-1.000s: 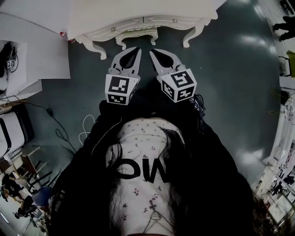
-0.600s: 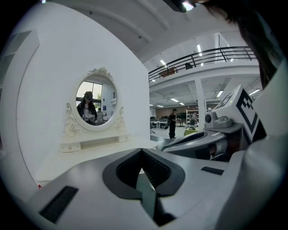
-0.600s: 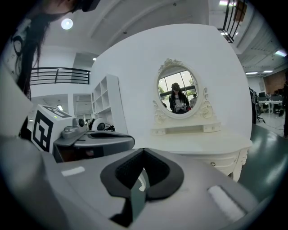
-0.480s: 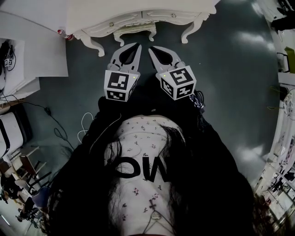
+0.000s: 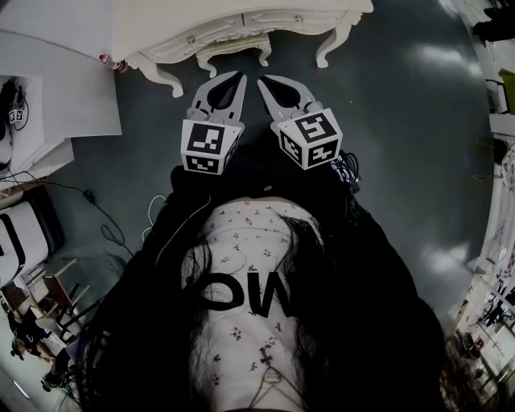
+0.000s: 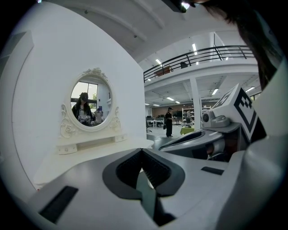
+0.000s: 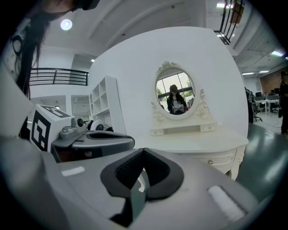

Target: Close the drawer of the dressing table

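The white dressing table (image 5: 241,16) stands at the top of the head view. Its two drawer fronts, left (image 5: 205,35) and right (image 5: 294,19), each carry a small knob and look flush with the frame. My left gripper (image 5: 238,76) and right gripper (image 5: 262,80) hover side by side just short of the table's front, both shut with nothing between the jaws. In the right gripper view the table top (image 7: 202,143), a drawer knob (image 7: 210,162) and the oval mirror (image 7: 175,95) lie beyond the jaws (image 7: 144,151). The left gripper view shows the mirror (image 6: 90,105) ahead of its jaws (image 6: 142,151).
A small white stool (image 5: 233,48) sits under the table. White panels (image 5: 56,88) and cables (image 5: 105,229) lie on the floor at left. A white shelf unit (image 7: 105,108) stands left of the table. A person (image 6: 169,121) stands far off in the hall.
In the head view the table has slid towards the top edge and the grippers have shifted slightly up. Both stay shut and side by side.
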A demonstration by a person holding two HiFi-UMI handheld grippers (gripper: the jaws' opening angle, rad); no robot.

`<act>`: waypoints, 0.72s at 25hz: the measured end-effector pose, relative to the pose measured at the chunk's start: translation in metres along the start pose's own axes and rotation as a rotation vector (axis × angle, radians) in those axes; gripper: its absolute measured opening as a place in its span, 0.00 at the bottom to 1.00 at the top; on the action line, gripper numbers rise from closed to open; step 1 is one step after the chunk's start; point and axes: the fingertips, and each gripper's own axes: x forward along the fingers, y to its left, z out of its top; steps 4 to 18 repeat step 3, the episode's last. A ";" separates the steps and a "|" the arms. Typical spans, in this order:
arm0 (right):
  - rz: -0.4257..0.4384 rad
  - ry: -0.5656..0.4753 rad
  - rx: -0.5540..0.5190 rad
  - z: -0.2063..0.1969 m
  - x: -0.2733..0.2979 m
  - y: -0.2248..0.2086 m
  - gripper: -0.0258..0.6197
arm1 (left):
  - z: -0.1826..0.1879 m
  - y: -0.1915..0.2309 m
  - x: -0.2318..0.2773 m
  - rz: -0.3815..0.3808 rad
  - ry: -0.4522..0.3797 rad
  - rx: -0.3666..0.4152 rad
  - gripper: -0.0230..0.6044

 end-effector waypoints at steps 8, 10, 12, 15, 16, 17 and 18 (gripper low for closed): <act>-0.008 -0.004 -0.001 -0.001 0.000 -0.004 0.05 | -0.001 -0.002 0.003 -0.008 -0.003 0.008 0.04; -0.008 -0.004 -0.001 -0.001 0.000 -0.004 0.05 | -0.001 -0.002 0.003 -0.008 -0.003 0.008 0.04; -0.008 -0.004 -0.001 -0.001 0.000 -0.004 0.05 | -0.001 -0.002 0.003 -0.008 -0.003 0.008 0.04; -0.008 -0.004 -0.001 -0.001 0.000 -0.004 0.05 | -0.001 -0.002 0.003 -0.008 -0.003 0.008 0.04; -0.008 -0.004 -0.001 -0.001 0.000 -0.004 0.05 | -0.001 -0.002 0.003 -0.008 -0.003 0.008 0.04; -0.008 -0.004 -0.001 -0.001 0.000 -0.004 0.05 | -0.001 -0.002 0.003 -0.008 -0.003 0.008 0.04; -0.008 -0.004 -0.001 -0.001 0.000 -0.004 0.05 | -0.001 -0.002 0.003 -0.008 -0.003 0.008 0.04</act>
